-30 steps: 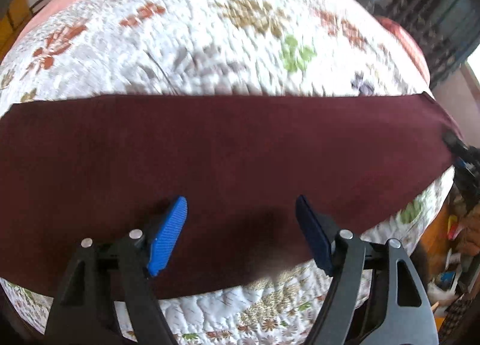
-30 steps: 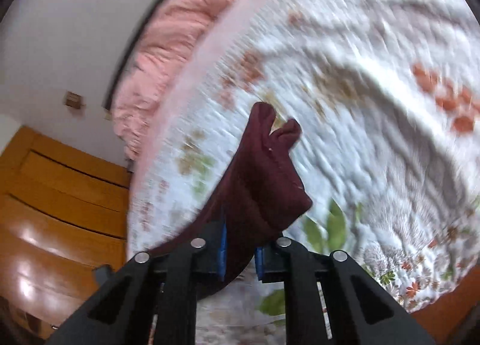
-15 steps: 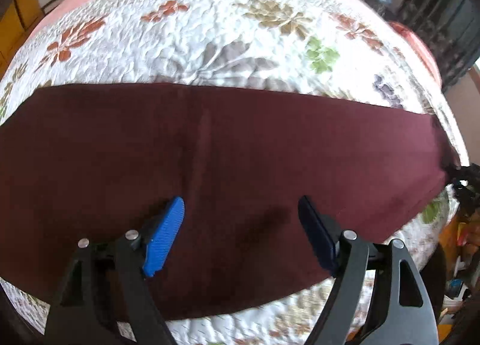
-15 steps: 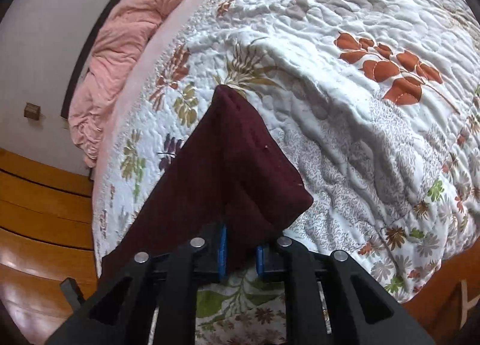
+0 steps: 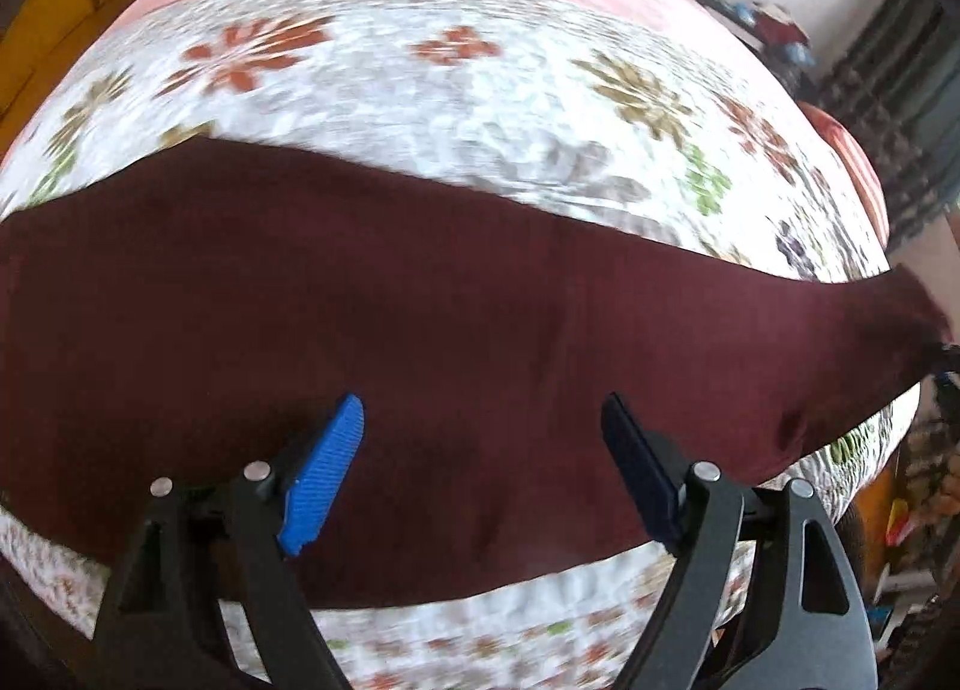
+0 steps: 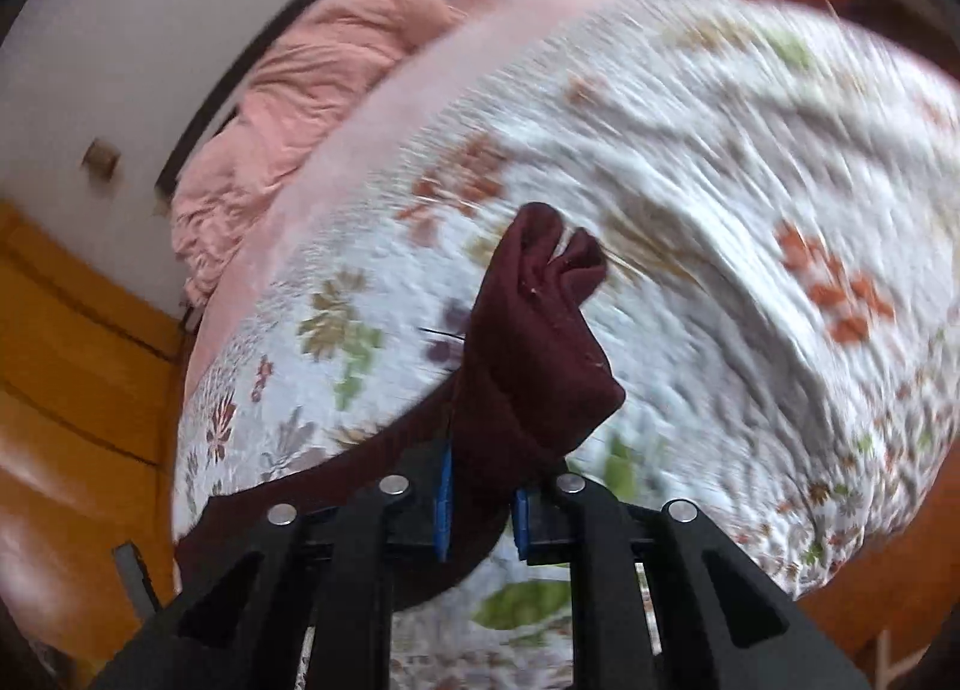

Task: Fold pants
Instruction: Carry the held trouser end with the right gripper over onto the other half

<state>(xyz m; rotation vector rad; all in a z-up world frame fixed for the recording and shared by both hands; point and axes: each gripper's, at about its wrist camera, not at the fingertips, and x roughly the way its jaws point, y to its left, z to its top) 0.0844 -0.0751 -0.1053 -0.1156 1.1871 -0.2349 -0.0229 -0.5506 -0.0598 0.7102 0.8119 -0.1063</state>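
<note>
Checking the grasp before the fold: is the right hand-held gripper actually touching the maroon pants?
Touching. In the right wrist view the right hand-held gripper has its blue pads closed on a bunched end of the maroon pants, with no gap showing.

The left gripper (image 5: 483, 471) was built of black angular arms with triangular cut-outs, each joined by round silver screw heads. Its fingers carried ribbed pads (image 5: 324, 480), bright blue on one and dark navy on the other. The right gripper (image 6: 480, 501) was made alike: black arms, silver screws, thin blue pads (image 6: 444, 501).
</note>
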